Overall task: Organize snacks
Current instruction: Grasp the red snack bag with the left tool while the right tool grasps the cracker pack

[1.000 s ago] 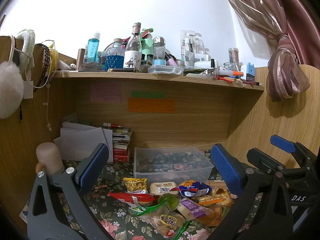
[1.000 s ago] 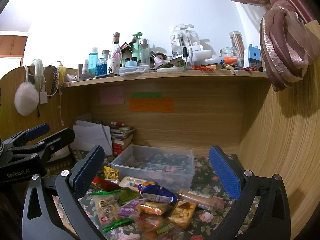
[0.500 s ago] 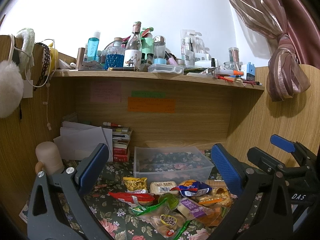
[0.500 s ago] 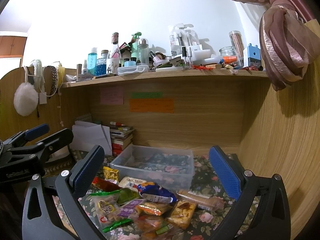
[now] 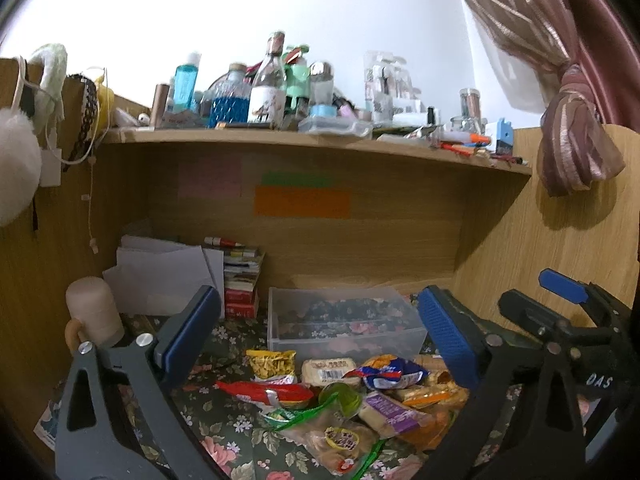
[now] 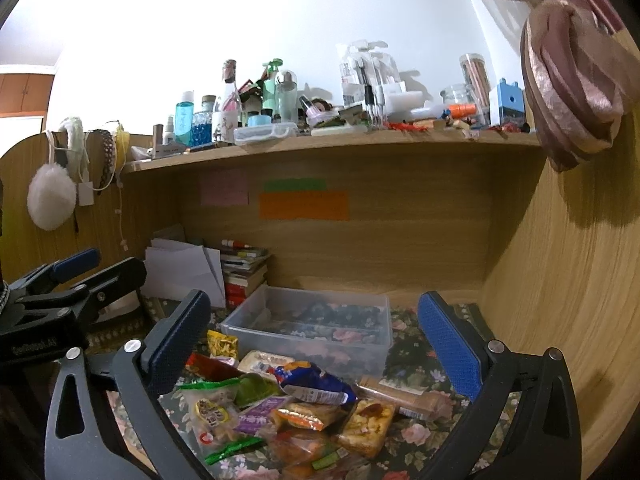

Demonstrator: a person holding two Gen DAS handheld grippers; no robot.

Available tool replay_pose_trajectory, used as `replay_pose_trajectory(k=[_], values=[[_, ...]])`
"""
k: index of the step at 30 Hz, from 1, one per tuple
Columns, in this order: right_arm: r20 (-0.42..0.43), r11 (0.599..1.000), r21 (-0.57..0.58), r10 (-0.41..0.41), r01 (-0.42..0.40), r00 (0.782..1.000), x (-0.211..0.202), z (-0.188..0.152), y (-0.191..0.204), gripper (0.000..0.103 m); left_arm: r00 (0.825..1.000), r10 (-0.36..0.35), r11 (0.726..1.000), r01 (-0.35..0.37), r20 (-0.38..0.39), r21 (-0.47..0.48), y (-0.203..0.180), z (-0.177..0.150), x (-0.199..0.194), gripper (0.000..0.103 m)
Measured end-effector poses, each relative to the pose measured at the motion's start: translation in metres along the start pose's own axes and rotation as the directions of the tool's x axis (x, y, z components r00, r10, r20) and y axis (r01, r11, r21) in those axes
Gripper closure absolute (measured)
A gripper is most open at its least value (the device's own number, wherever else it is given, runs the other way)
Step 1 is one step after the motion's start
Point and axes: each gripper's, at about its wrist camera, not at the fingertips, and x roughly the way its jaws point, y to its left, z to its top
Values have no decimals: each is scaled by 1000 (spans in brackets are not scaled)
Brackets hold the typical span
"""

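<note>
Right tool [image 6: 316, 364]: jaws wide but beginning to close, nothing between the pads. Left tool [image 5: 320, 344]: wide open, empty. Otherwise the scene matches a second ago. Snack pile [image 6: 288, 404] lies on the counter [image 6: 420, 344] just ahead of both tools, clear bin [image 6: 312, 328] beyond, empty. Sorting appears not yet begun.

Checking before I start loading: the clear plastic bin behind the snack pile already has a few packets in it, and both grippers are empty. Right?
Not quite. The clear plastic bin holds no packets: the right wrist view shows only the floral cloth through its bottom. All the snacks lie in a pile in front of it. The left gripper is open and empty; the right gripper, also empty, has its jaws closing slightly.
</note>
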Motion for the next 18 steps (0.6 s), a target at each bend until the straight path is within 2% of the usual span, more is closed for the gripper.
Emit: replay_pose_trajectory(k=[6, 10, 13, 14, 18], values=[[-103, 1000, 30, 0, 3, 995, 21, -16, -18, 17, 996, 38, 999, -38, -86, -3, 22, -19, 21, 10], [-190, 999, 37, -21, 28, 982, 36, -34, -32, 23, 984, 64, 998, -65, -166, 2, 38, -35, 37, 11], [-257, 998, 47, -28, 41, 966, 45, -47, -43, 27, 969, 67, 998, -69, -237, -1, 48, -49, 51, 11], [-282, 997, 53, -30, 47, 959, 48, -54, -48, 28, 958, 71, 997, -75, -276, -3, 52, -58, 59, 10], [-344, 995, 73, -39, 68, 938, 54, -68, -58, 29, 937, 69, 996, -82, -342, -24, 60, -75, 72, 6]])
